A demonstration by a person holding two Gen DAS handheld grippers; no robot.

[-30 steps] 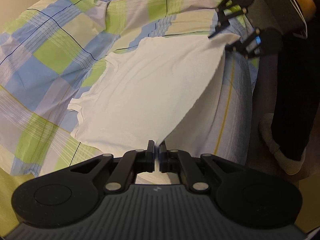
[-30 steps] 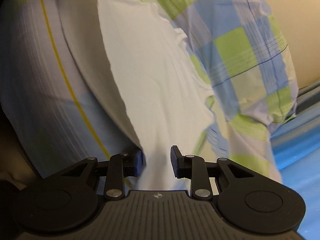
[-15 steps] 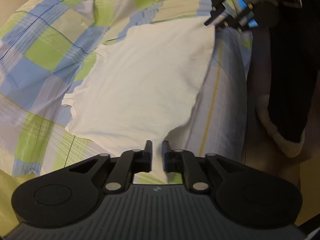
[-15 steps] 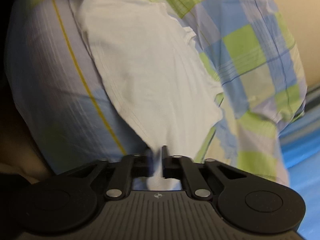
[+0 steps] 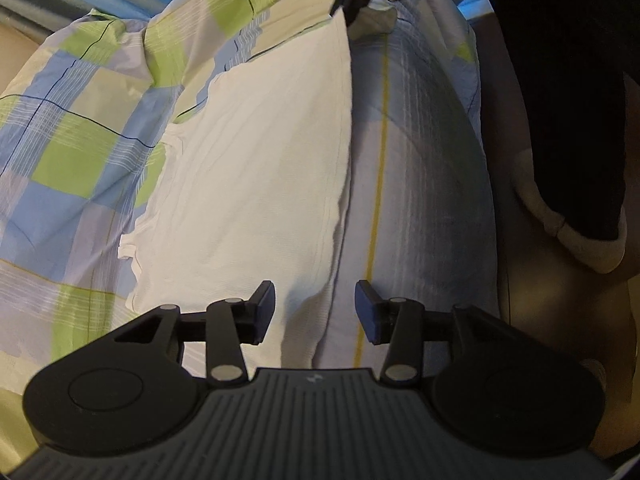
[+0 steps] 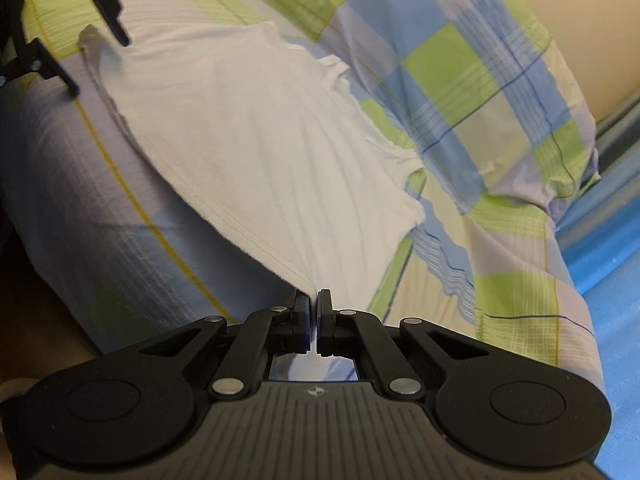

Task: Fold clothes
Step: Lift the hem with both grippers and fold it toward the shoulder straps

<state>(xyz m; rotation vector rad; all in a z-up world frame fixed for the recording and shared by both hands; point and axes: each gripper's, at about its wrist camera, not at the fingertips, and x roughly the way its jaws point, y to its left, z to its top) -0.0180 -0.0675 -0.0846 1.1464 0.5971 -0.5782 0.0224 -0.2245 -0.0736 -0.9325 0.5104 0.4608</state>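
Covering the bed, a checked quilt [image 5: 80, 128] of blue, green and cream carries the white shirt [image 6: 248, 140], spread flat. At 6 o'clock in its own view the right gripper [image 6: 314, 312] pinches the shirt's hem corner; the left gripper [image 5: 315, 312] gapes wide over the opposite hem corner, holding nothing.

Bed covered by a checked quilt [image 5: 92, 120] in blue, green and pale lilac squares with thin dark lines. Bright blue sheet [image 6: 600, 240] shows beyond it. Cream wall [image 6: 580, 20] behind. Brown floor [image 5: 560, 300] beside bed. Warm, dim light.
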